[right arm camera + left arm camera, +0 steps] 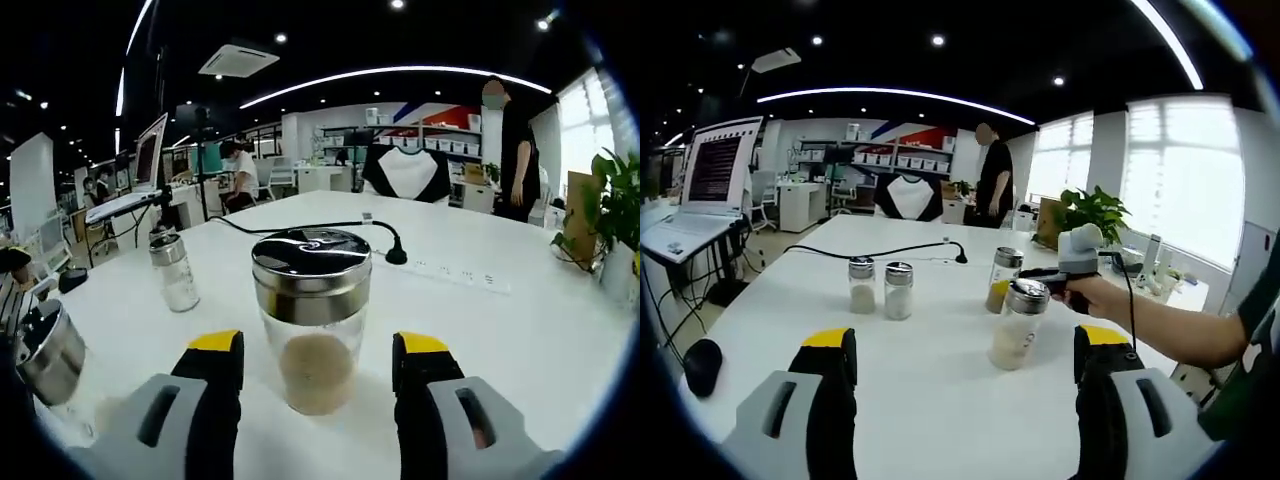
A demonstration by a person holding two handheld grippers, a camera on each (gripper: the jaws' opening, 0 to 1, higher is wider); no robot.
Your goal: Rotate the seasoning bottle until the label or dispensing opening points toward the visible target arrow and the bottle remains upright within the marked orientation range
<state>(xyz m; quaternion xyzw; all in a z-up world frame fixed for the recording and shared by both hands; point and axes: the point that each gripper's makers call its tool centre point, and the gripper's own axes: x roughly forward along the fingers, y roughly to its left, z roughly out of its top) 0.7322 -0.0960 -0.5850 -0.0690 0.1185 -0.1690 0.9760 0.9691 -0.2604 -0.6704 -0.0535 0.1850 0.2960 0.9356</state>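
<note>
A glass seasoning bottle (312,320) with a shiny metal lid and pale powder inside stands upright on the white table (520,330). It sits between the jaws of my right gripper (318,350), which is open, with a small gap on each side of the glass. In the left gripper view the same bottle (1019,325) is right of centre, and the right gripper (1055,280) reaches it from the right in a person's hand (1108,296). My left gripper (965,345) is open and holds nothing, short of the bottle.
Three more shakers stand nearby (861,285) (898,290) (1004,279). A black cable (880,250) and a power strip (460,272) cross the table. A laptop (710,180) and mouse (702,365) lie left, a plant (1092,212) right. A person (994,175) stands behind.
</note>
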